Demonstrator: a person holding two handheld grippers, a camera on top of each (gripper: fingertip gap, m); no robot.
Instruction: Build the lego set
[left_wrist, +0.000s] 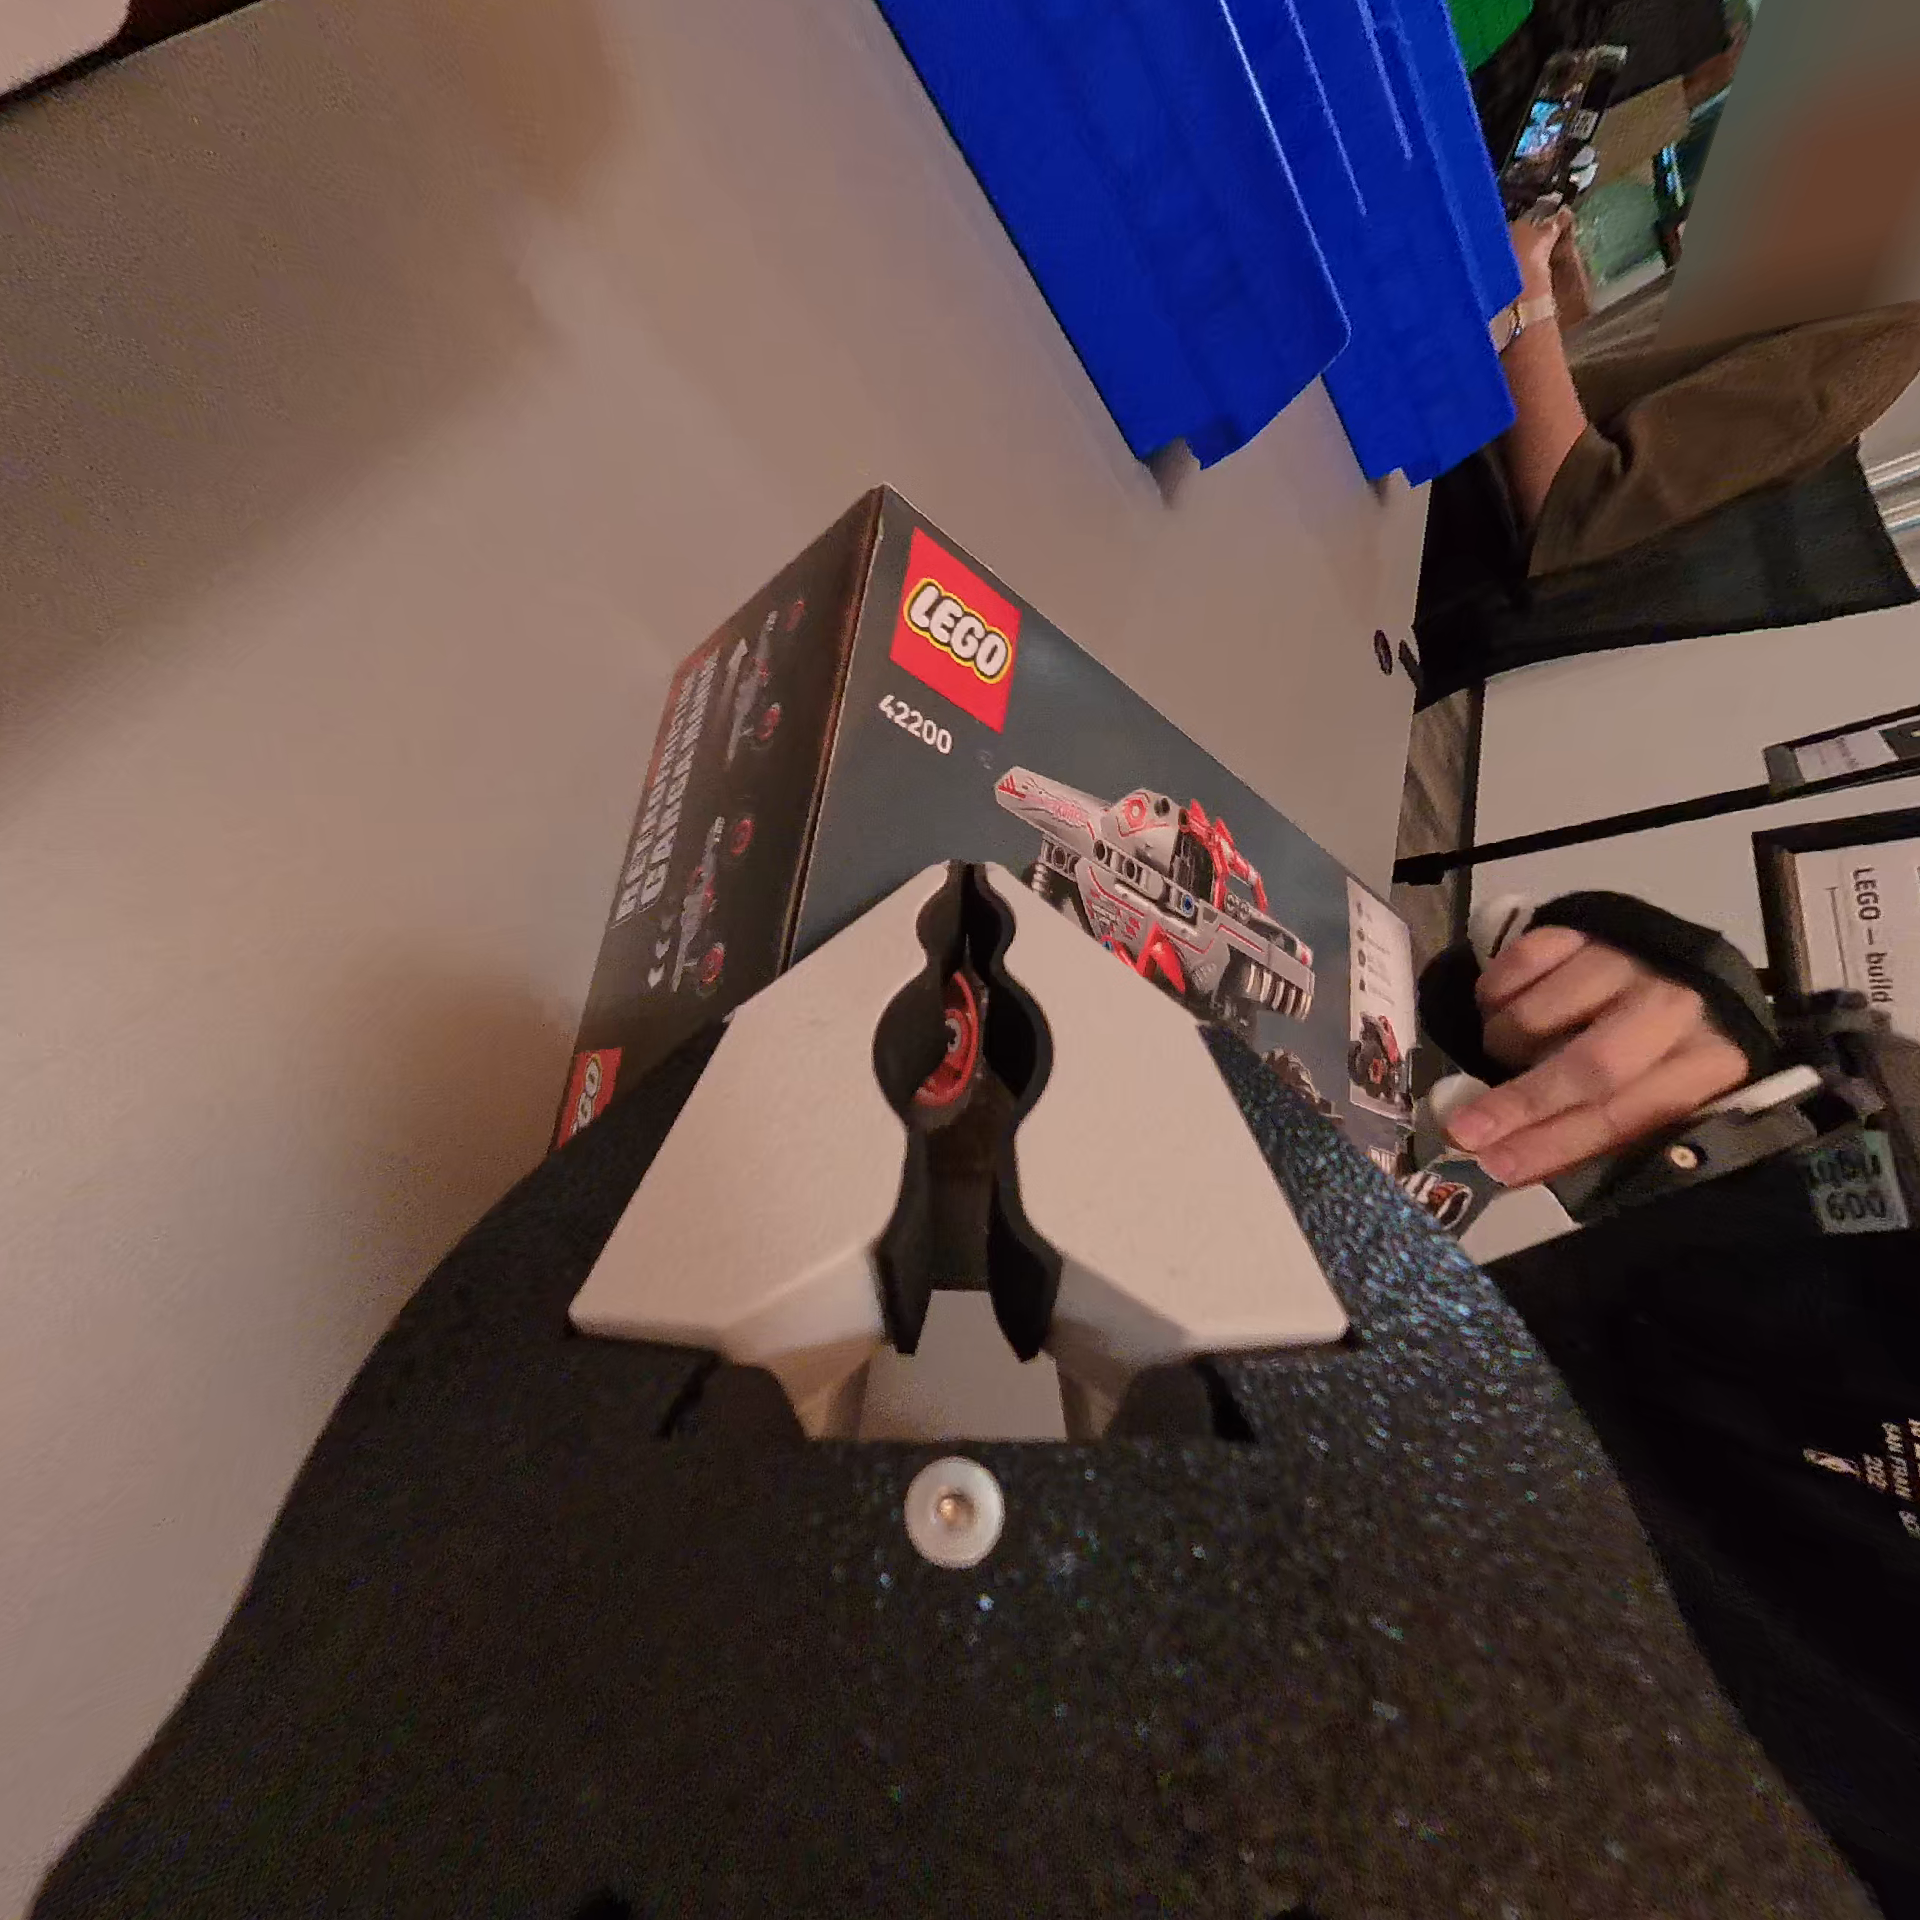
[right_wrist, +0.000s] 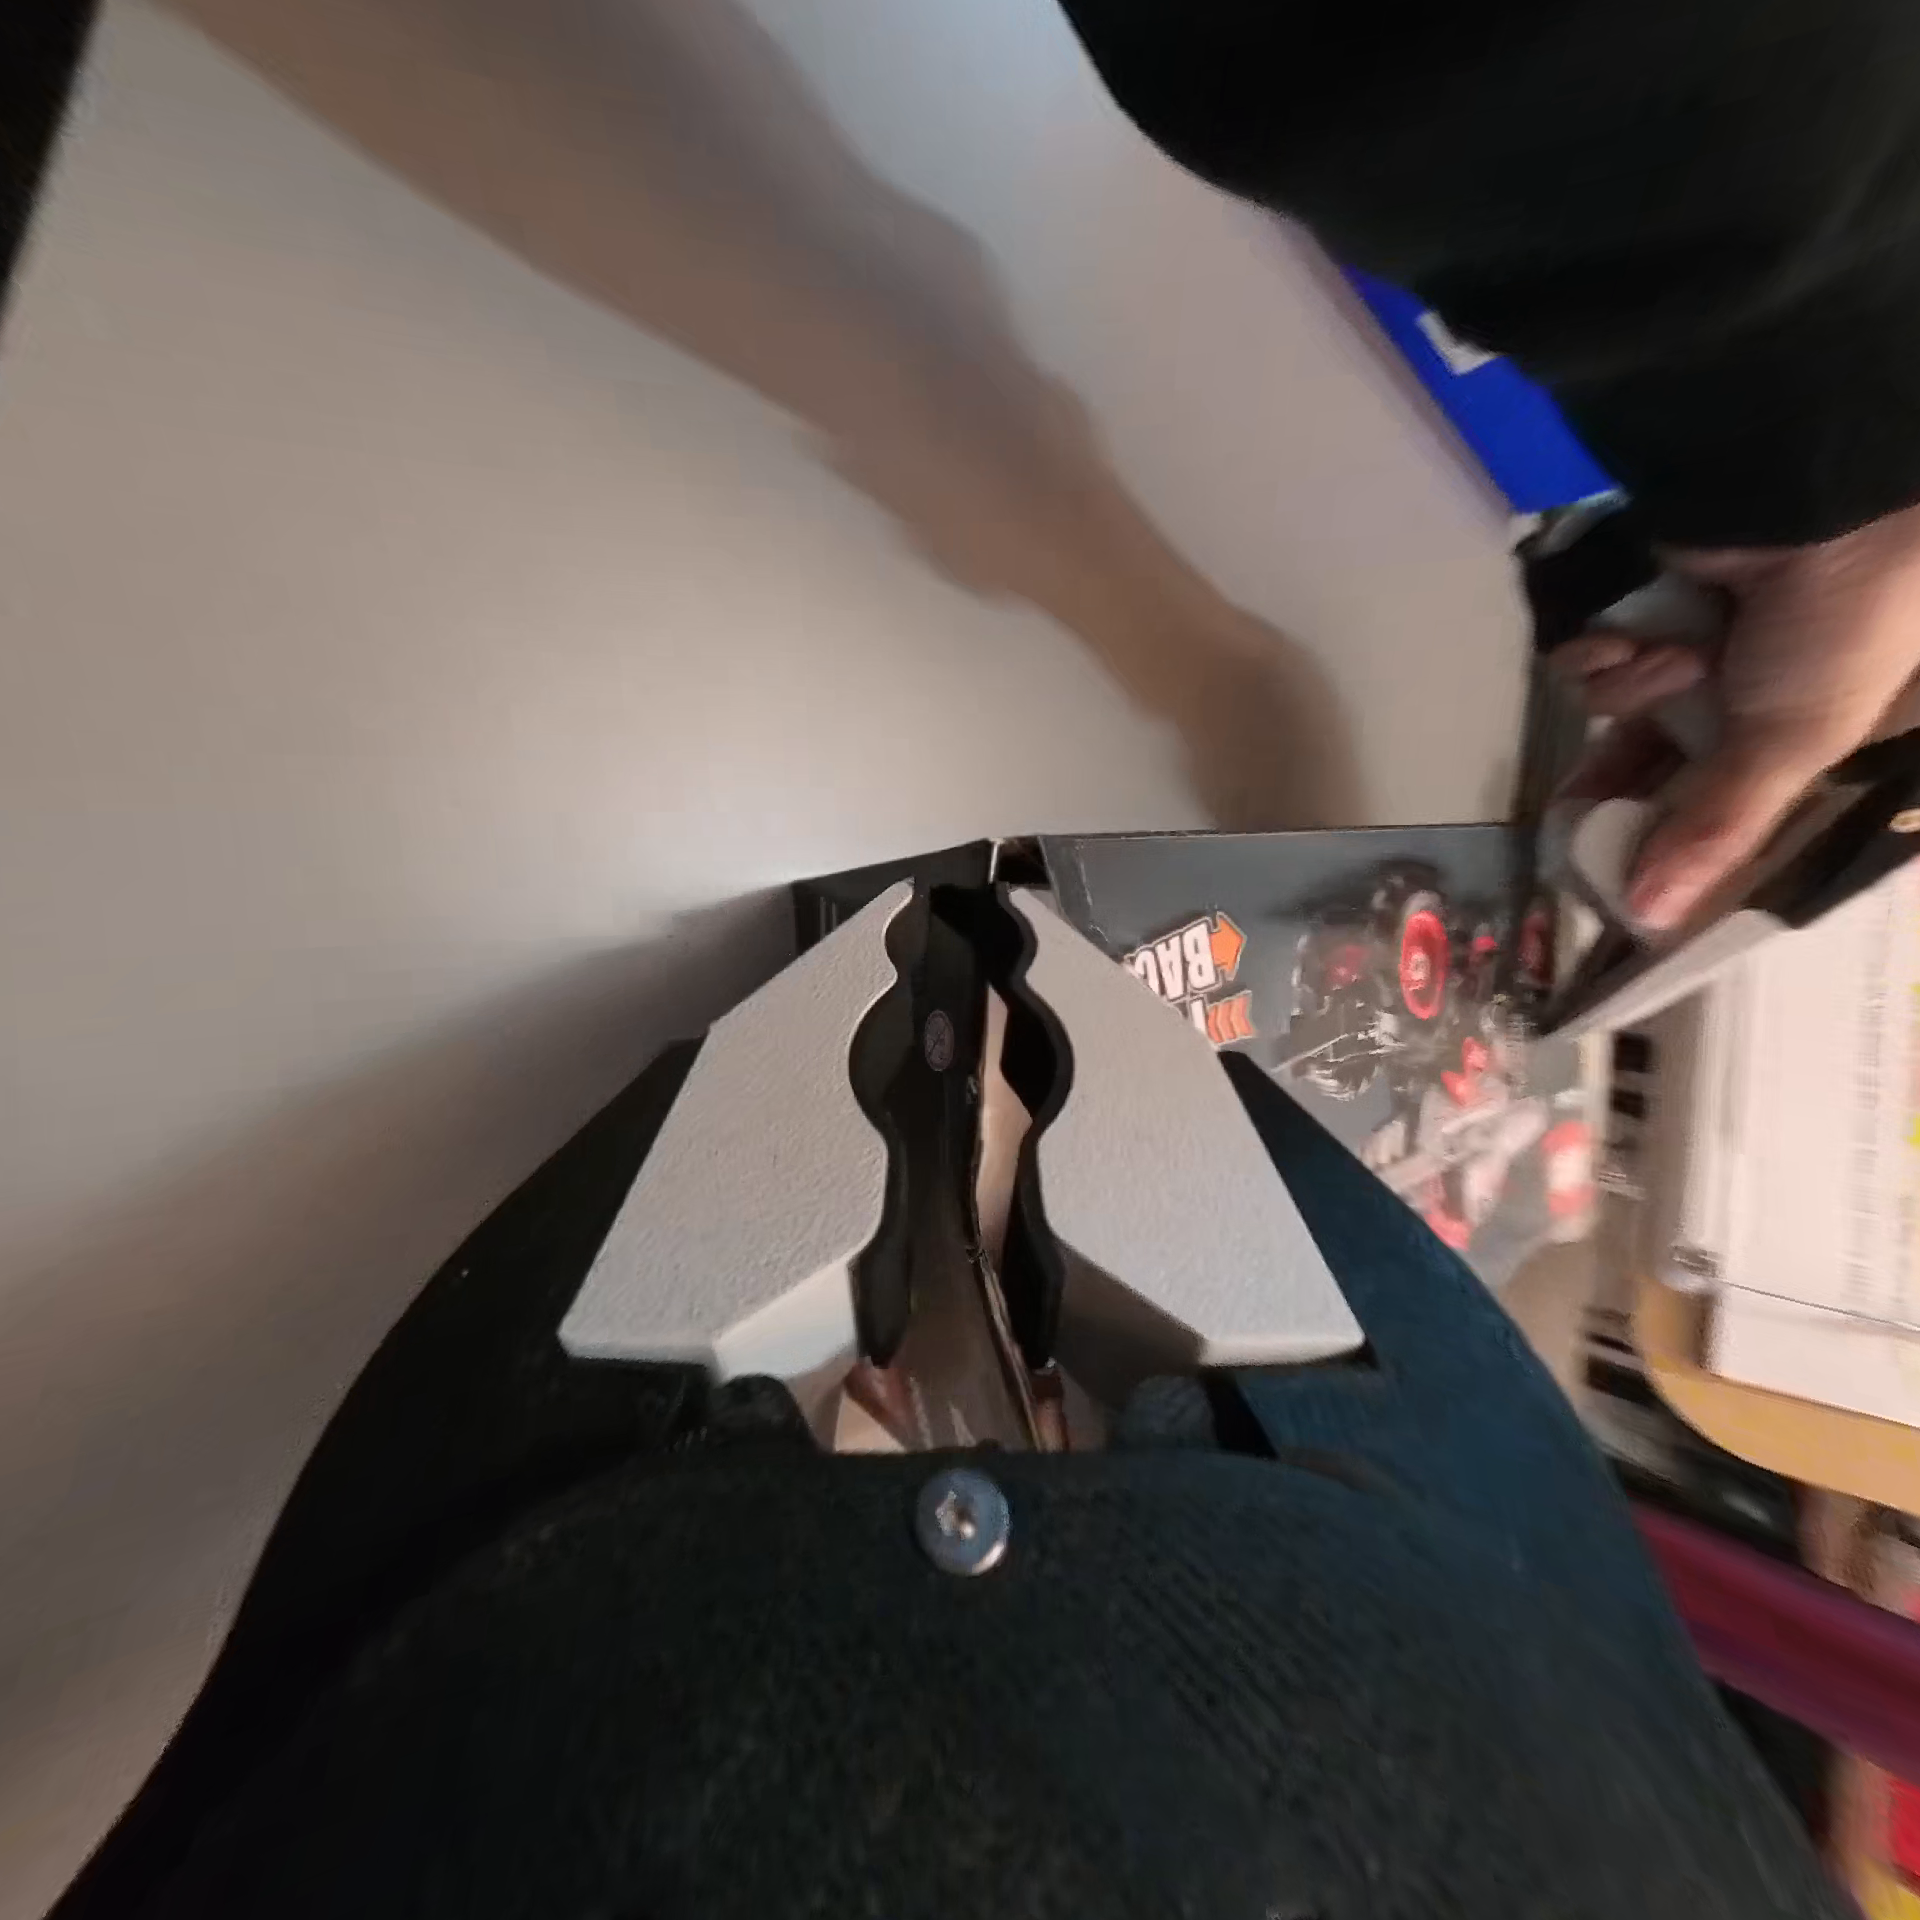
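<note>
The dark lego box (left_wrist: 1091, 748) with a red logo and a truck picture stands on the white table (left_wrist: 312, 520). My left gripper (left_wrist: 966, 883) is shut, close against the low front of the box; the box print shows through the gap and nothing shows between the pads. A hand holds the right gripper (left_wrist: 1455, 1091) at the box's far right end. In the right wrist view, my right gripper (right_wrist: 961, 894) is shut on a cardboard end flap (right_wrist: 997, 1143) of the box (right_wrist: 1299, 935). The left gripper (right_wrist: 1558, 935) shows at the box's other end, held by a hand.
Blue plastic bins (left_wrist: 1195, 208) stand behind the box at the back of the table. A person's arm and brown sleeve (left_wrist: 1714, 436) are at the far right, near a black framed sign (left_wrist: 1849, 935). A black sleeve (right_wrist: 1558, 208) hangs overhead and stacked papers (right_wrist: 1818, 1143) lie at the right. About 25 centimeters separates my left fingertips from my right.
</note>
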